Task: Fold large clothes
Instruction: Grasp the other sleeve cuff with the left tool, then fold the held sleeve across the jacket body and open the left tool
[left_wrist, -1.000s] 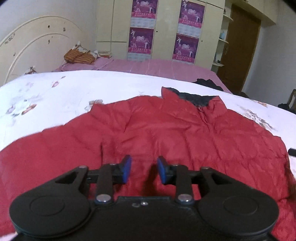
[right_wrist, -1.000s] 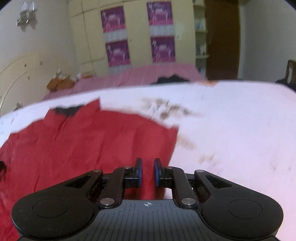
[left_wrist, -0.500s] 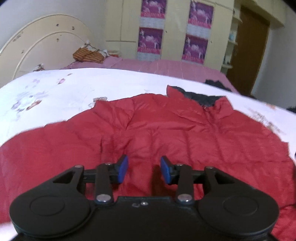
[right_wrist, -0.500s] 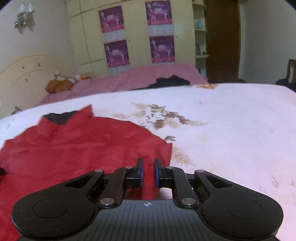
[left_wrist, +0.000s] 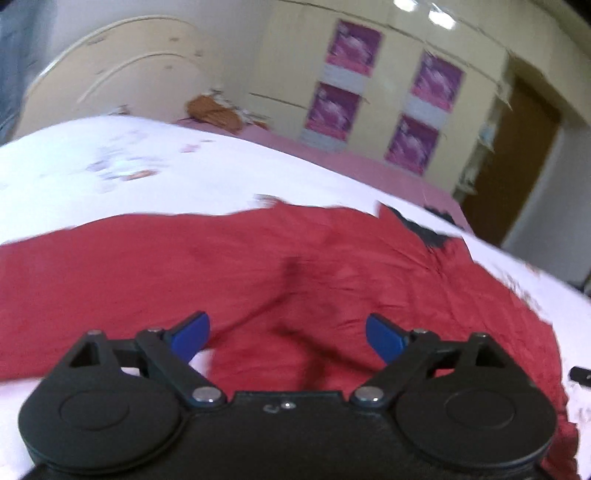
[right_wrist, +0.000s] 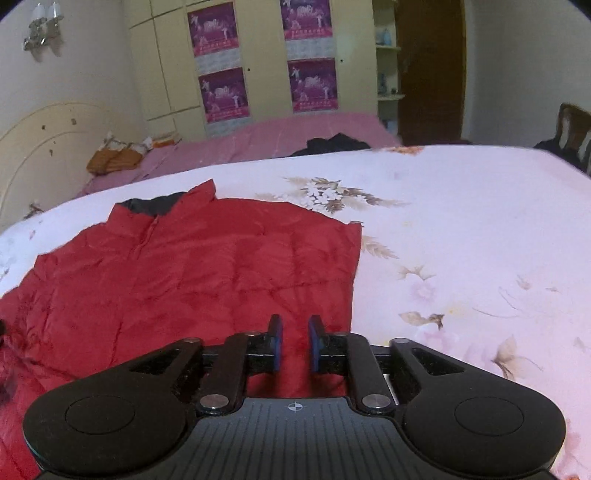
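The red jacket (right_wrist: 192, 273) lies flat on the bed (right_wrist: 461, 229), collar away, its width running crosswise under both grippers. The left gripper (left_wrist: 288, 338) points down over the middle, jaws opening wide, nothing pinched. The right gripper (right_wrist: 293, 341), near the jacket's right edge, is opening though narrow in view, also gripping nothing.

Red puffer jacket (right_wrist: 207, 273) lies flat on floral bedspread (right_wrist: 461, 229); dark collar lining.
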